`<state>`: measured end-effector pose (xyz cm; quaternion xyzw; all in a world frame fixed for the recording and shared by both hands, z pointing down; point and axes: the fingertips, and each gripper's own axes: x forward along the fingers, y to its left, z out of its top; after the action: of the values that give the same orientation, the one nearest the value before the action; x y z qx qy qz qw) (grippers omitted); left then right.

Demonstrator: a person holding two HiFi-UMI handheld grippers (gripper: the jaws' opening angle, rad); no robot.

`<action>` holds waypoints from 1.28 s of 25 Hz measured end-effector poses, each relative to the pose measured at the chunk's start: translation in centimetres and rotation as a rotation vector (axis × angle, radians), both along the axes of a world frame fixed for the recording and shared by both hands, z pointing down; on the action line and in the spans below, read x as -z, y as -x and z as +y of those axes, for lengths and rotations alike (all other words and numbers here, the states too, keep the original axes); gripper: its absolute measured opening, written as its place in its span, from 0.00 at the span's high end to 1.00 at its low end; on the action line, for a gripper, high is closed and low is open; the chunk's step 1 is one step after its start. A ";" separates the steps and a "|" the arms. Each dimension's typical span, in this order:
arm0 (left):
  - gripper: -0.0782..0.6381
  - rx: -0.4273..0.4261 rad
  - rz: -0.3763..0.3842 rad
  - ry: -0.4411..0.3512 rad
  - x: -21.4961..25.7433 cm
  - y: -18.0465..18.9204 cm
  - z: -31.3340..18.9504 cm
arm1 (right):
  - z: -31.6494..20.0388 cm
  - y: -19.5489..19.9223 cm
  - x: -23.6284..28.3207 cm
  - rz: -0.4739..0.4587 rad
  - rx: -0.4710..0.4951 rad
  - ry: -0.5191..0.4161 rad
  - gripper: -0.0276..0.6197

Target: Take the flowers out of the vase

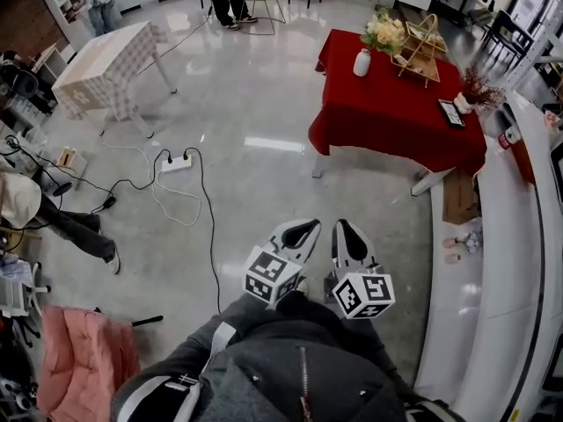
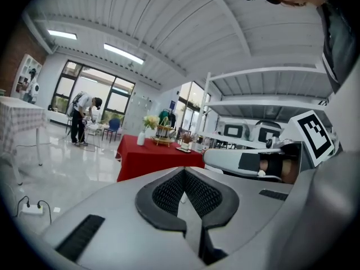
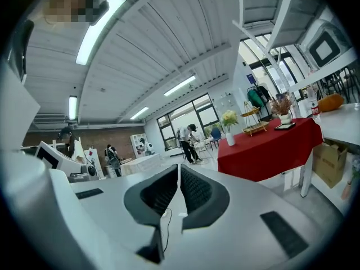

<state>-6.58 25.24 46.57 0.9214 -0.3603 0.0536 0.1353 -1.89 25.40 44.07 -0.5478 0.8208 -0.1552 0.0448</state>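
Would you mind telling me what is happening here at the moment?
A person holds a grey two-jaw gripper in each hand. Both the left gripper and the right gripper are shut and empty. The pale cream flowers stand in the small white vase on the red-clothed table, across the shiny floor from the person. The flowers have not been taken out yet.

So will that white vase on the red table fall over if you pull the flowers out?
Maybe. The white vase looks slim and tall with a wide bunch of flowers on top, so it's probably top-heavy and tippy. It looks smooth, maybe ceramic, so likely slippery and breakable. Holding it steady would help.
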 end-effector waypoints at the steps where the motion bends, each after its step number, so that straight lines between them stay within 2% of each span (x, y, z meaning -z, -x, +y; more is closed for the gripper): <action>1: 0.88 0.006 0.003 -0.004 0.0 -0.3 -0.5 | -0.5 -0.2 0.0 -0.012 -0.002 0.000 0.93; 9: 0.88 0.032 0.015 0.018 -0.8 -1.9 -2.2 | -2.0 -1.3 -0.6 -0.068 -0.002 0.015 0.93; 22: 0.88 0.035 0.010 0.061 -1.9 -2.2 -2.7 | -2.4 -2.1 -2.4 -0.066 -0.027 0.073 0.93; 32: 0.88 -0.013 -0.011 0.054 -2.4 -4.3 -7.3 | -7.2 -4.7 -2.2 -0.071 -0.084 0.054 0.93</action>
<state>-2.33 17.93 48.93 0.9194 -0.3535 0.0693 0.1575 2.81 18.24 46.27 -0.5770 0.7905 -0.1945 0.0655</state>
